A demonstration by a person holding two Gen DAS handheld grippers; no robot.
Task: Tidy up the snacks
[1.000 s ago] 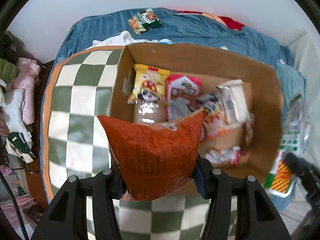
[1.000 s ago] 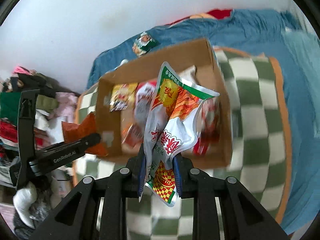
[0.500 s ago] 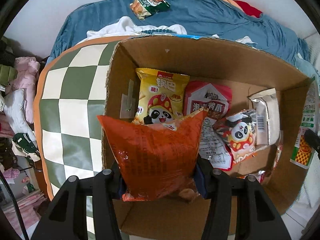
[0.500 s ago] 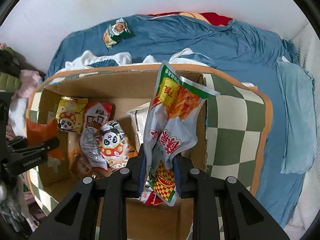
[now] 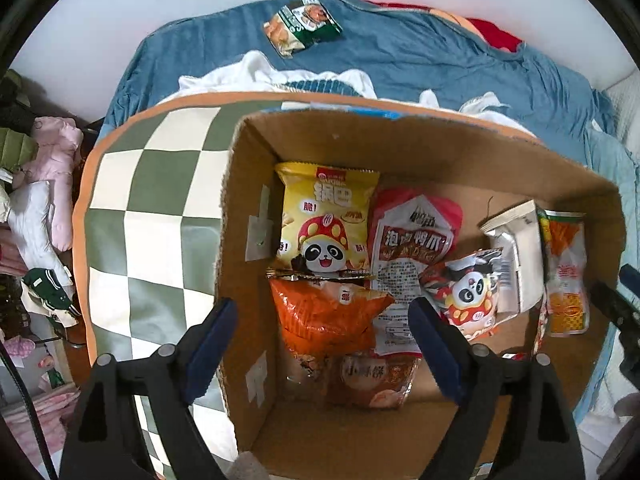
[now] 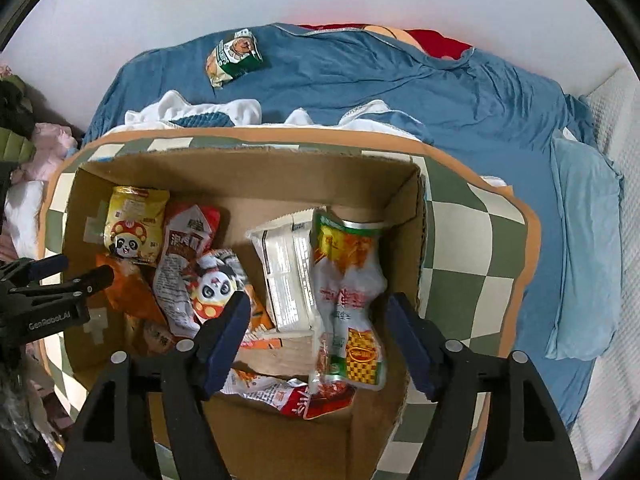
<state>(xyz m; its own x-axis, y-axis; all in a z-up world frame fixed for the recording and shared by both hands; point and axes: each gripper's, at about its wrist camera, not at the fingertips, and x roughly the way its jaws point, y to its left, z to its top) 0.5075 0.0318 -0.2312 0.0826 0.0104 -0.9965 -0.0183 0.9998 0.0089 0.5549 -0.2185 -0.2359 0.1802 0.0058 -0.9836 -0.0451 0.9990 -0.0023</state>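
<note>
Looking down from the left wrist, the cardboard box shows its left wall with taped patches and a brown biscuit packet lying on the floor by the near wall, which the right wrist view barely catches. The right wrist view alone shows the light blue pillow at the bed's right edge and a red-and-white packet at the box's near wall.

The box sits on a green-and-white checked cushion with an orange border, on a bed under a blue sheet. 1 green snack bag lies apart near the bed's far edge, by the white wall. Clothes are heaped off the bed's left edge.

The left gripper hangs over the box with its jaws just opened wide; the orange chip bag lies loose below them, at the left wall, its top over the yellow panda bag. The right gripper has likewise just spread its jaws; the green-topped white pouch rests between them untouched, along the box's right wall beside a silver-white packet.
</note>
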